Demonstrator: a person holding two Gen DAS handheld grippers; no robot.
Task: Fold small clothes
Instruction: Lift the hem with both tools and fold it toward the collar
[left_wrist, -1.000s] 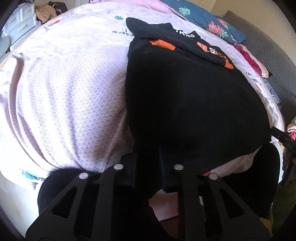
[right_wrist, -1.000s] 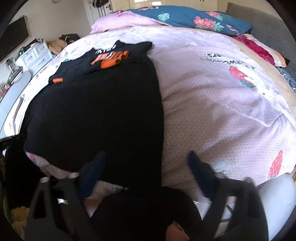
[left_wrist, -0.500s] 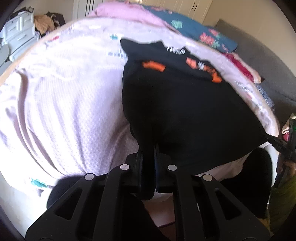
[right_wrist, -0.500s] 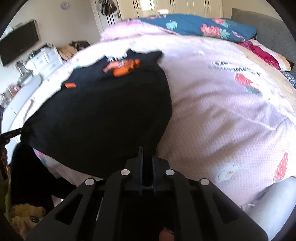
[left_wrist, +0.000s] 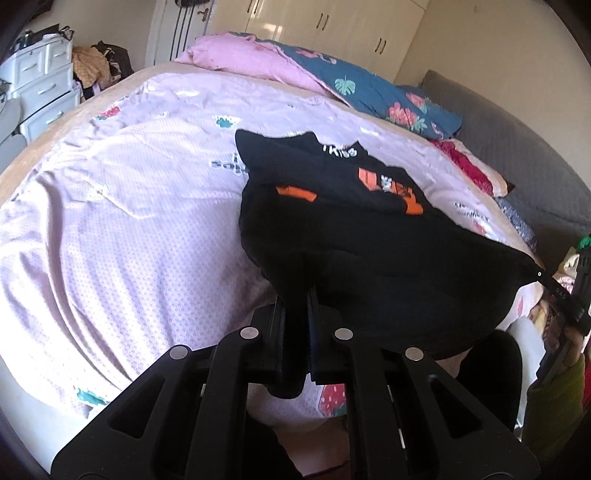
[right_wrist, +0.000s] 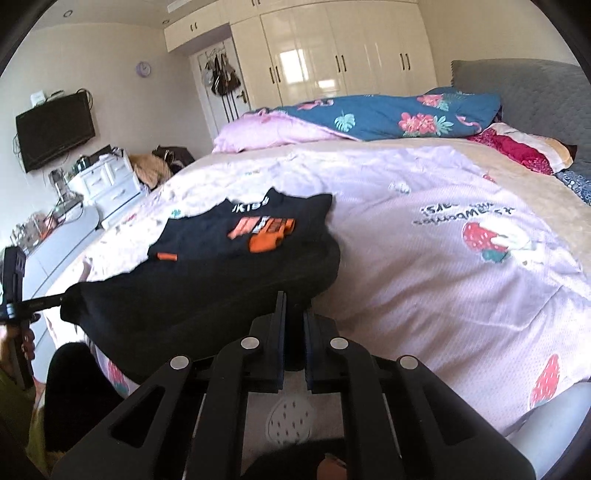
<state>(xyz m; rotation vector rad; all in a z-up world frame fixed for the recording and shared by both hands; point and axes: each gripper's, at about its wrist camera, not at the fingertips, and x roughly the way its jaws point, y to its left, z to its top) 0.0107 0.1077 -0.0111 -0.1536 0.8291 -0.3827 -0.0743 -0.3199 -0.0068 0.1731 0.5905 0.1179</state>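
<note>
Nearest the cameras, both tools are clenched on the near hem of a black shirt (left_wrist: 369, 236). The left gripper (left_wrist: 298, 295) has its jaws pinched on the hem's left corner, cloth bunched between them. The right gripper (right_wrist: 294, 302) has its jaws pinched the same way on the right corner. Each tool also shows at the edge of the other's view, gripping its corner, with the hem stretched between the 2.

That near half of the shirt is lifted clear of the bed (left_wrist: 110, 221) and hangs taut between the 2 corners. Farther out, the chest, with its orange print (right_wrist: 266, 230) facing up, and the collar lie flat on the pink sheet, roughly mid-bed in both views.

As a judgement, the fold is at its start: the shirt is spread out, the hem is gripped and raised, but no crease is visible and nothing is yet laid over. What looks left is carrying the hem toward the collar, laying it down, letting go, then any further folds to make it compact.

Beyond the shirt lie the pillows (right_wrist: 388, 114) and the wardrobe (right_wrist: 351, 48).
</note>
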